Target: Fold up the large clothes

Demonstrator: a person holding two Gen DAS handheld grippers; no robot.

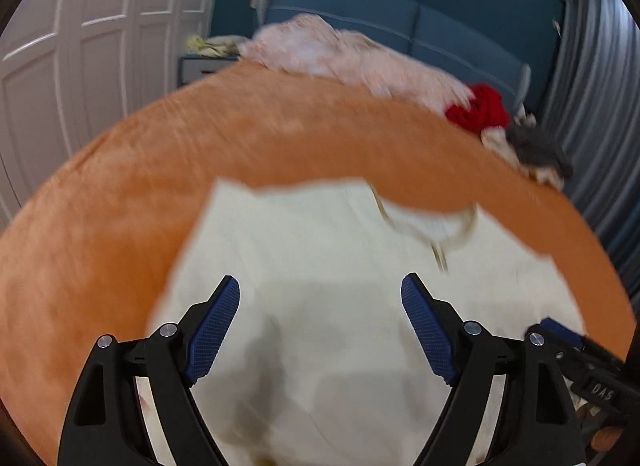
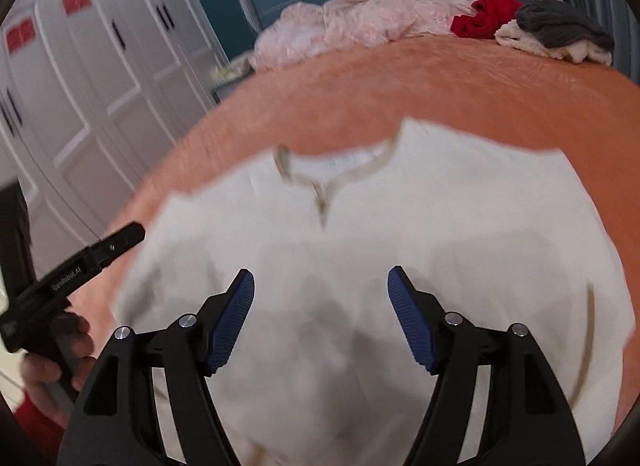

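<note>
Both grippers empty above the cream shirt – fold could slip on the plush bedspread.

L wrist: left gripper (image 1: 320,322) fingers spread wide, nothing between; cream shirt (image 1: 320,258) lies flat on orange bedspread (image 1: 120,193), neckline far side. Blurred view, so a grab may miss the hem.
R wrist: right gripper (image 2: 320,314) fingers apart, empty, over shirt (image 2: 440,234); uneven grabs would skew the fold. Clothes pile (image 2: 556,33) well clear.
</note>
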